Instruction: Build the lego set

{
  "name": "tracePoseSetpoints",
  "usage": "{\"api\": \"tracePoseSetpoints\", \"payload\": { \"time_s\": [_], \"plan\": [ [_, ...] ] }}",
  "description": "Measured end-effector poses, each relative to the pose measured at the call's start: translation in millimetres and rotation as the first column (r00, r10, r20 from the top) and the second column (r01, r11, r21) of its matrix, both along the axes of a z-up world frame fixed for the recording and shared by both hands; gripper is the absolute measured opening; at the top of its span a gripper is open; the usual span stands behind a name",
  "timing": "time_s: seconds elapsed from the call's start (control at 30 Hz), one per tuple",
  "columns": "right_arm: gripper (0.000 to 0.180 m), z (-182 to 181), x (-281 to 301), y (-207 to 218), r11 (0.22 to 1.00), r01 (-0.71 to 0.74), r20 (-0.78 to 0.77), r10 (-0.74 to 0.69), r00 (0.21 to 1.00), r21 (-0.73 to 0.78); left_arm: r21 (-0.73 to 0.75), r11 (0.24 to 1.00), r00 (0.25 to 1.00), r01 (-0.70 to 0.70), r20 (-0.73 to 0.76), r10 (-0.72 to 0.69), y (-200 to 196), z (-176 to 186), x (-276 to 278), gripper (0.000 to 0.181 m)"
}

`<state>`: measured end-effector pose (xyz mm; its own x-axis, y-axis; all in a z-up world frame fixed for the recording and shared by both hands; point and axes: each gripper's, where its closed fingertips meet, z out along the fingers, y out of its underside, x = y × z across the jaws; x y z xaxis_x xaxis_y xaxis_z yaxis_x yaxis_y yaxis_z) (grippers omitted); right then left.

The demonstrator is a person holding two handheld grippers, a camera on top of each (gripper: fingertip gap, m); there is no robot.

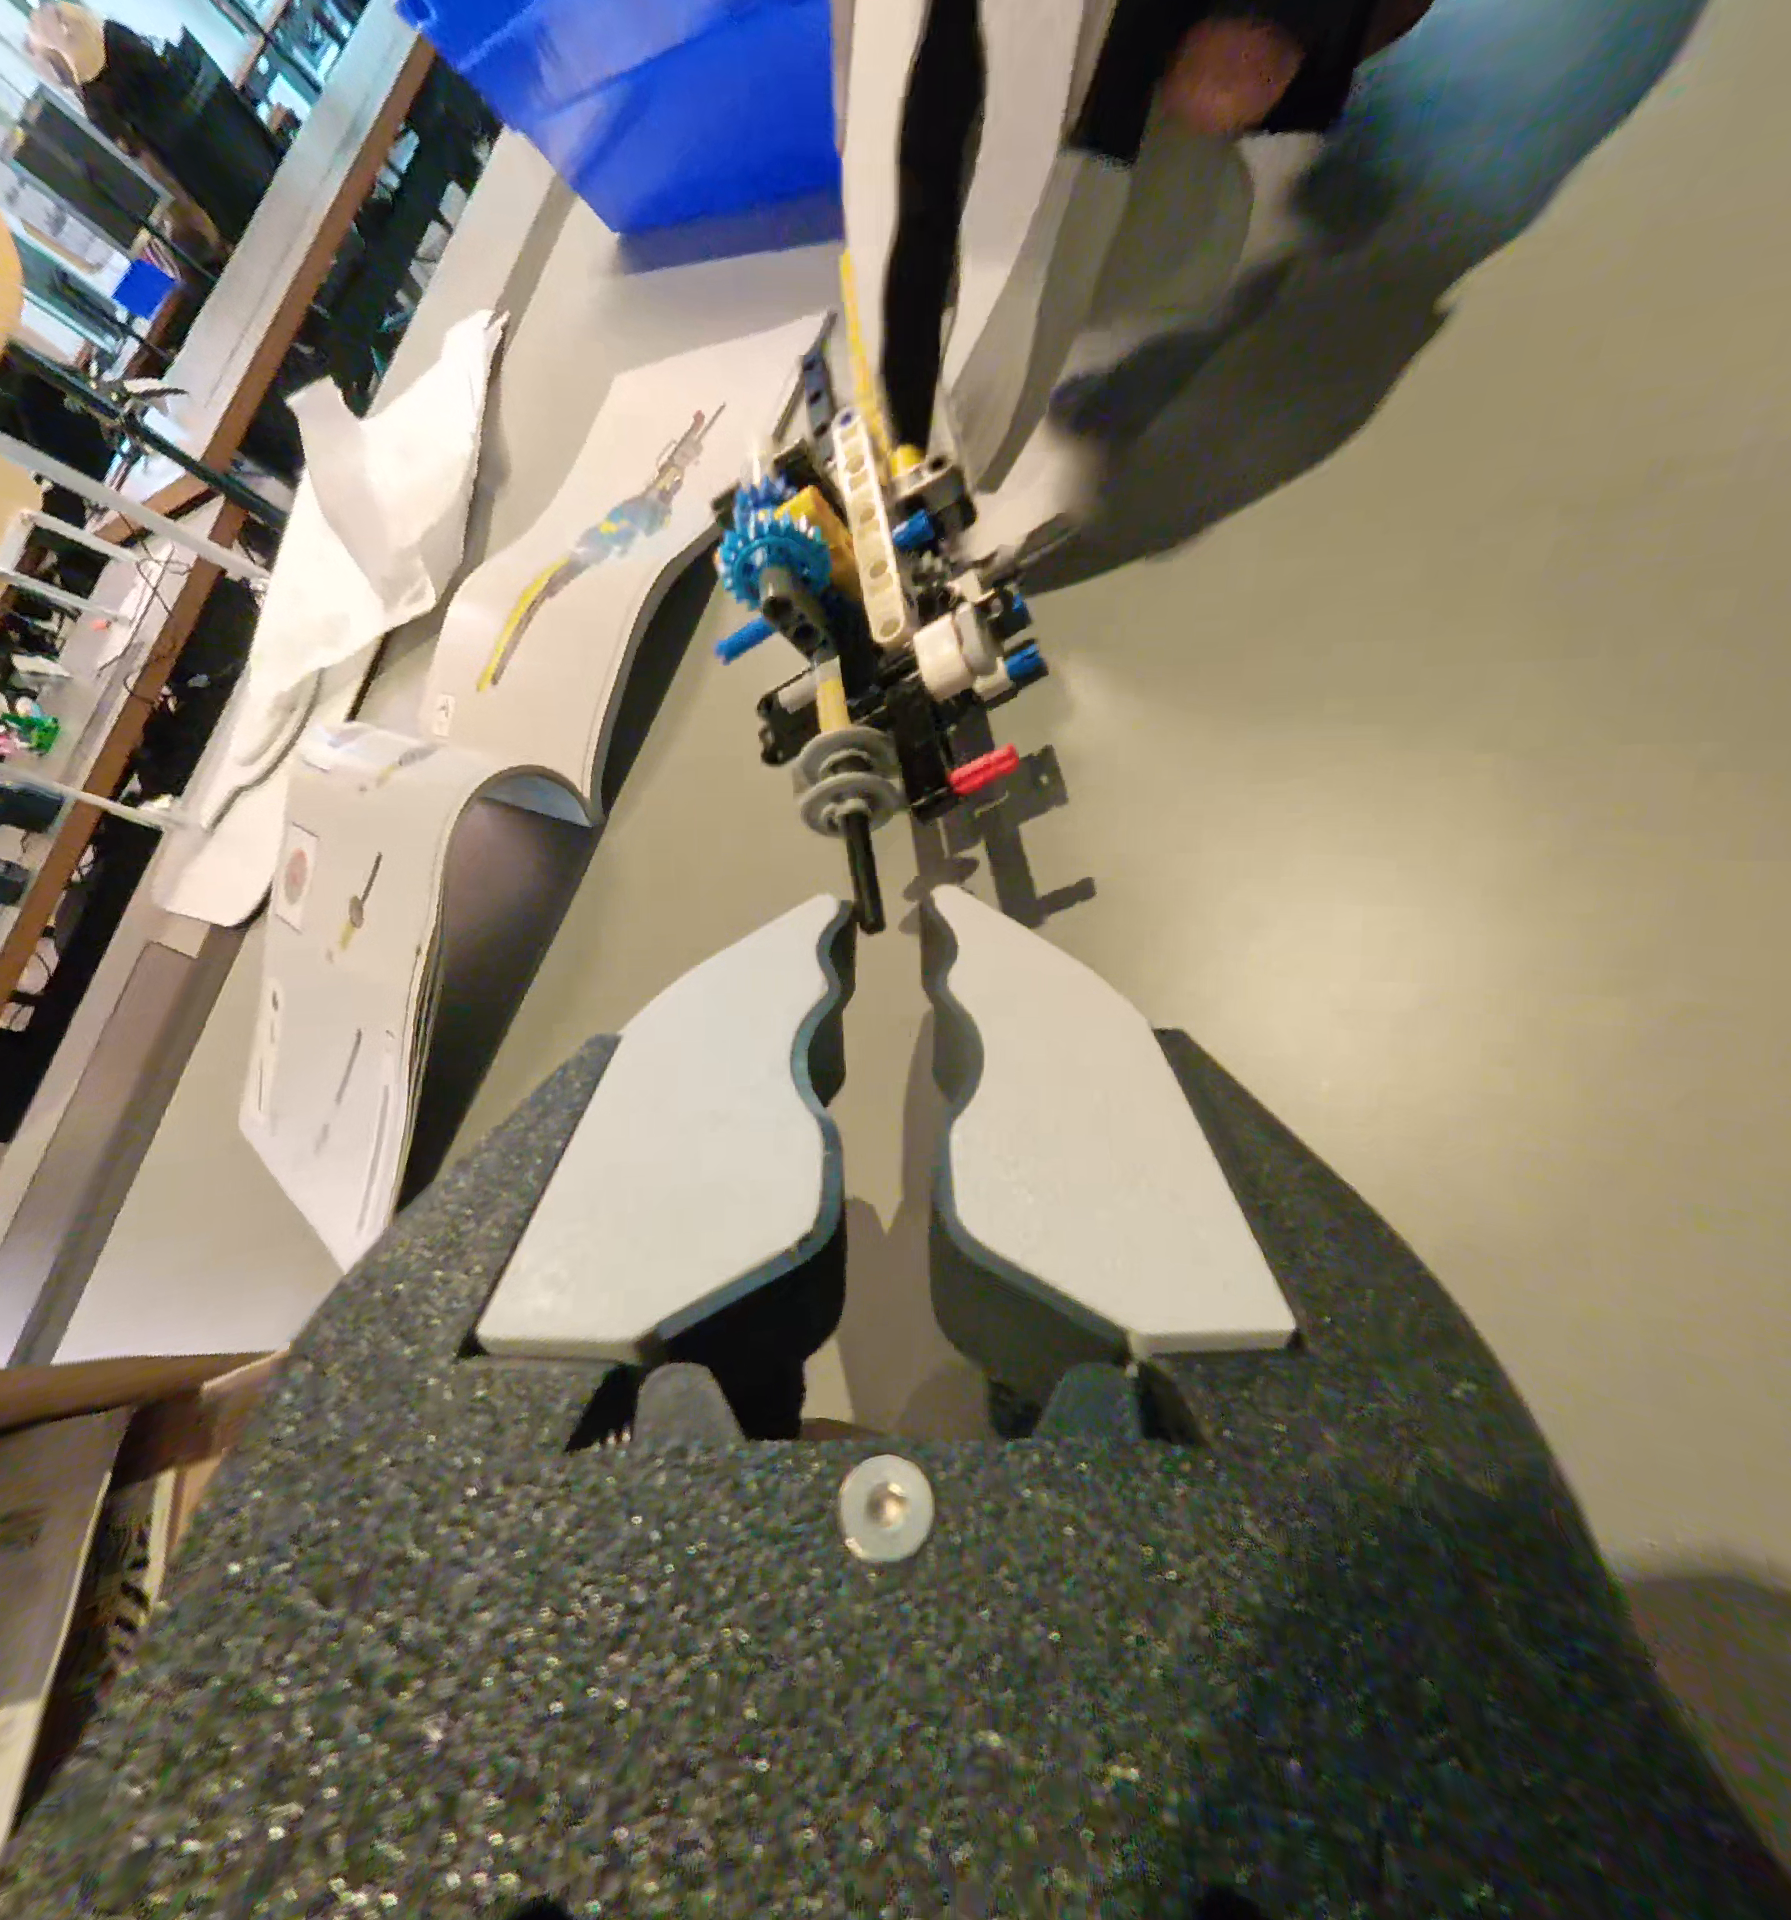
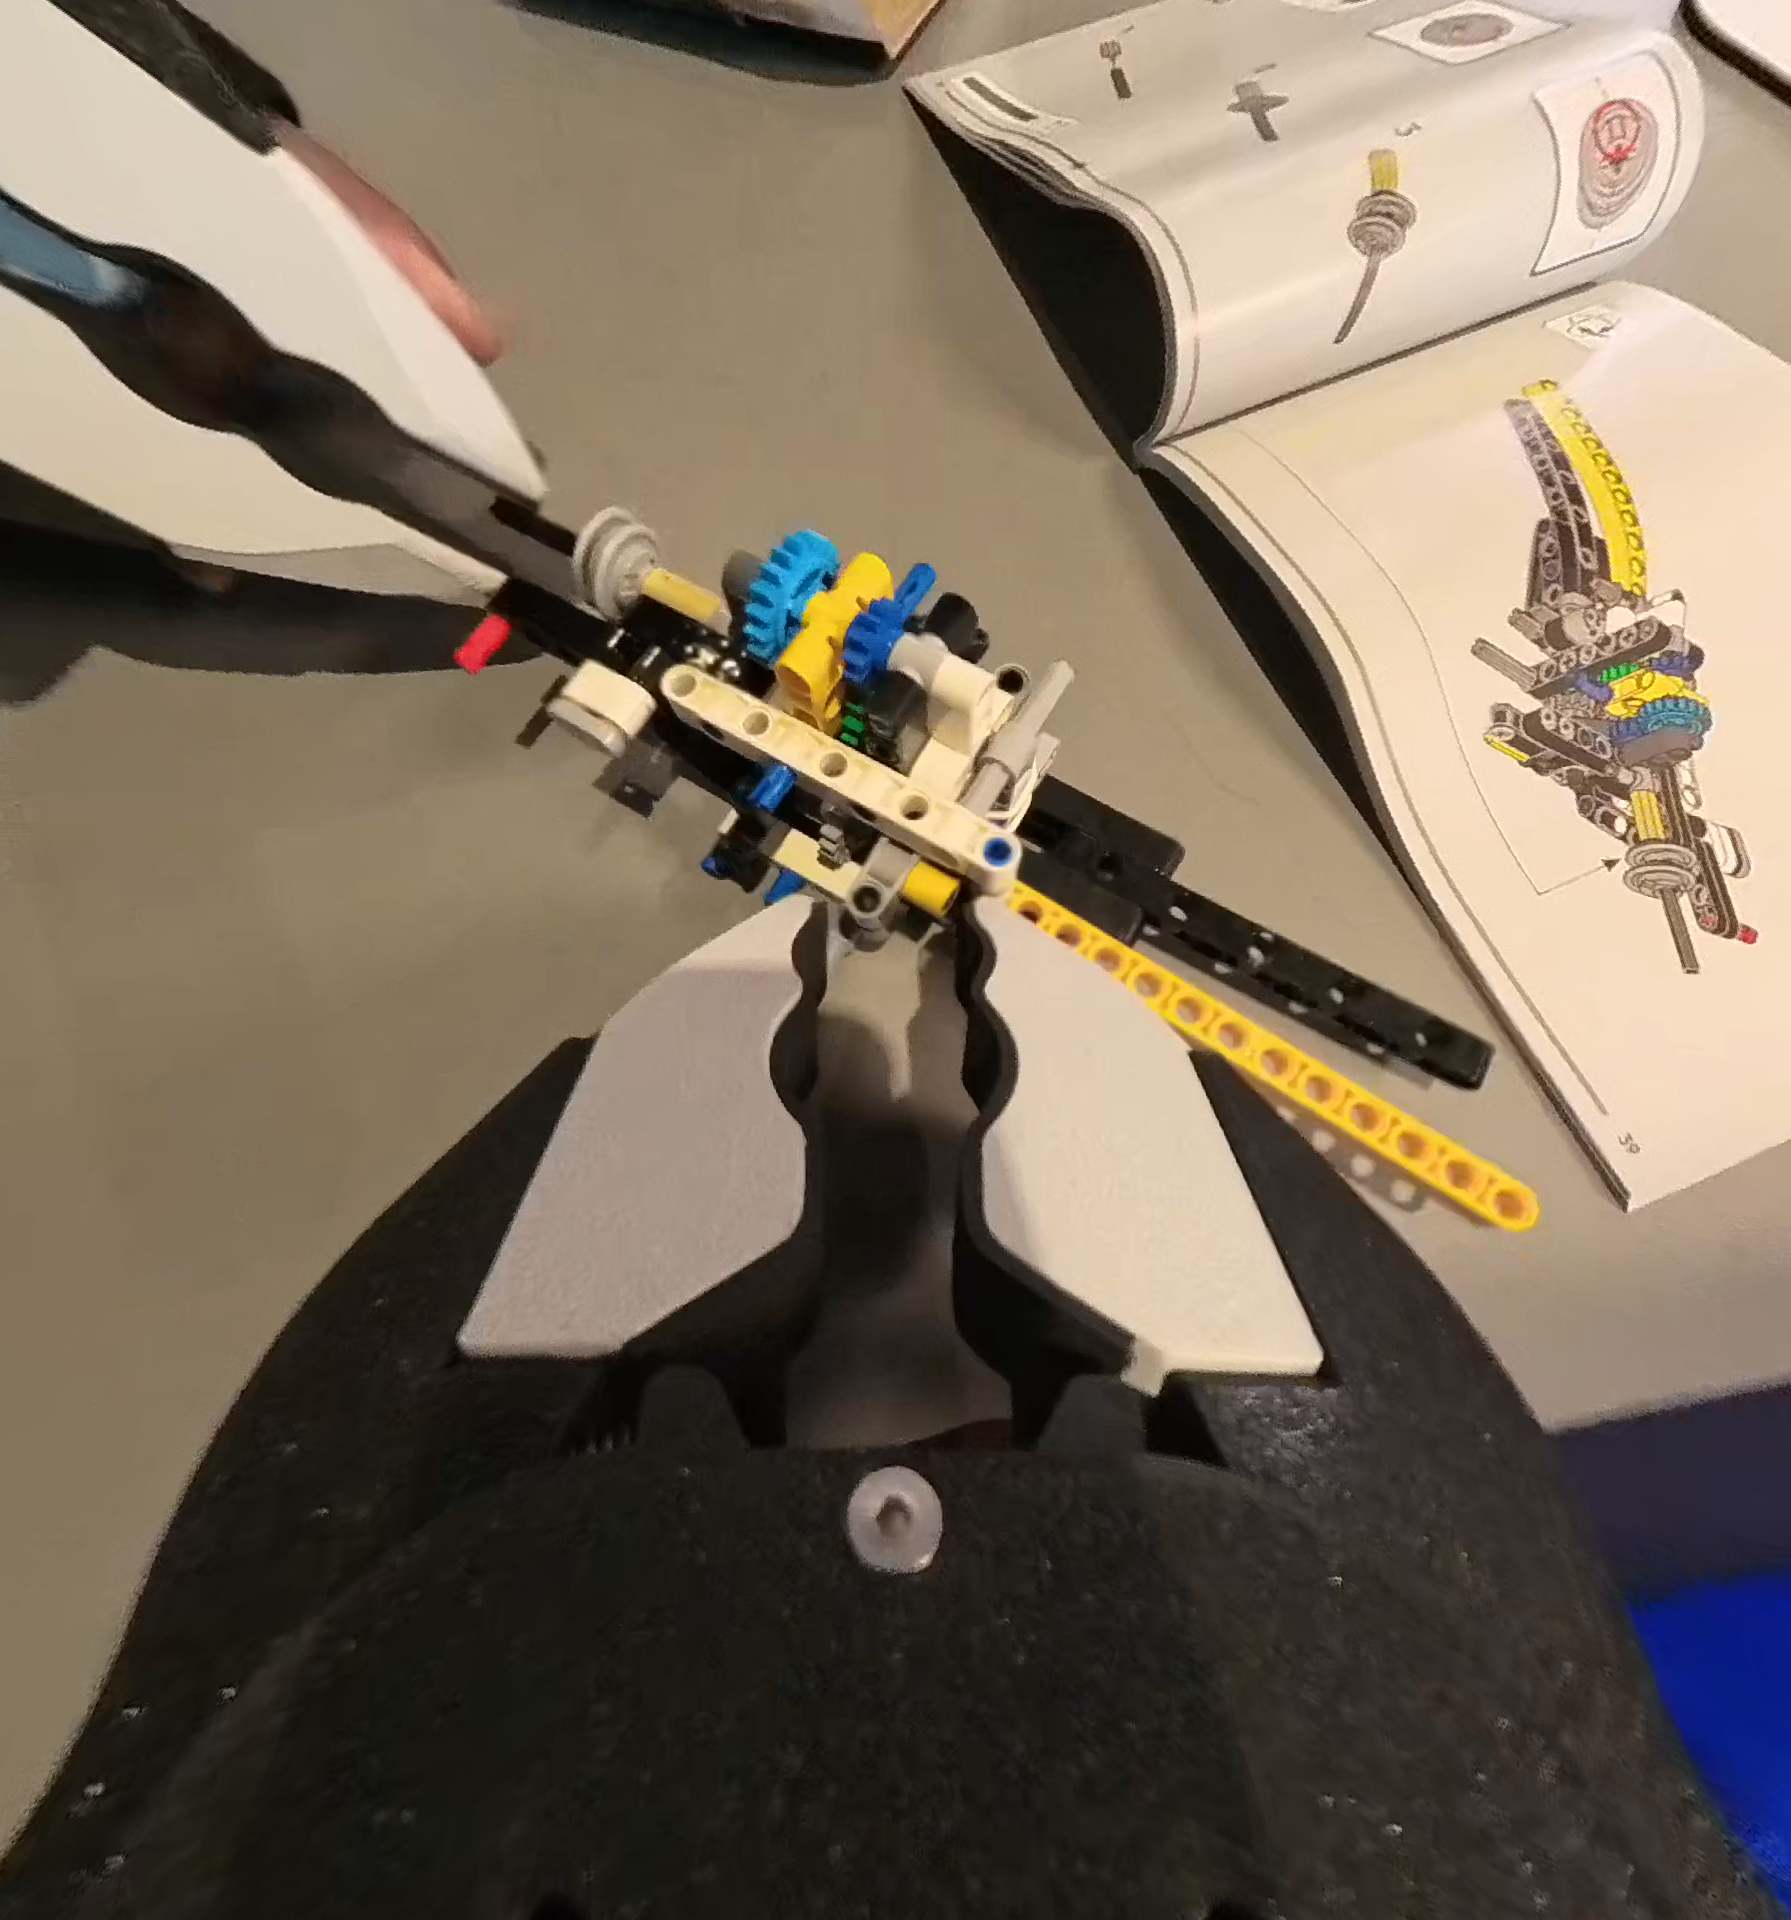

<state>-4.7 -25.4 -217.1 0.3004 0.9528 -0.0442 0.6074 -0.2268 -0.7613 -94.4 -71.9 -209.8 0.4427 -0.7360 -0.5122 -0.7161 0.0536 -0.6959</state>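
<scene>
The model (image 2: 839, 727) sits in the middle of the grey table (image 2: 247, 1039), and it's a good way along: gears, a white beam, long yellow and black beams, a grey pulley on a black axle (image 1: 863, 868). The right gripper (image 2: 886, 935) has its jaws drawn narrow, nipping the grey and yellow bits at the near end. The left gripper (image 1: 886, 914) comes at the other end, jaws nearly together, axle tip just at the left finger (gripped or only touching, I cannot tell). The open manual (image 2: 1493, 675) shows much the same assembly with pulley and axle fitted, so I'd say this step is close to done, with more pages clearly left.
</scene>
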Motion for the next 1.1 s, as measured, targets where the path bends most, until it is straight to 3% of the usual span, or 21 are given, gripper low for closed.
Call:
{"api": "tracePoseSetpoints", "payload": {
  "time_s": [0.27, 0.47, 0.7, 1.1],
  "plan": [
    [0.024, -2.1, -10.4, -0.2, 0.999, -0.044, 0.026, 0.044, 0.999, -0.005, -0.025, 0.994, 0.992, 0.106, 0.078, -0.104, -29.4, 6.1, 26.1, 0.009],
    [0.024, -1.3, -11.3, -4.9, 0.998, -0.063, 0.033, 0.063, 0.997, -0.013, -0.041, 0.993, 0.985, 0.112, 0.140, -0.106, -36.8, 13.2, 25.6, 0.010],
    [0.024, 3.6, 1.1, 1.9, 0.997, -0.051, 0.075, 0.046, 0.996, 0.062, -0.054, 0.997, 0.988, 0.064, 0.145, -0.055, -31.7, 16.3, 10.6, 0.011],
    [0.027, -13.8, -34.9, -41.6, 0.990, -0.137, 0.075, 0.138, 0.988, -0.016, -0.115, 0.993, 0.965, 0.027, 0.261, 0.004, 12.3, 53.5, -13.1, 0.017]
  ]
}}
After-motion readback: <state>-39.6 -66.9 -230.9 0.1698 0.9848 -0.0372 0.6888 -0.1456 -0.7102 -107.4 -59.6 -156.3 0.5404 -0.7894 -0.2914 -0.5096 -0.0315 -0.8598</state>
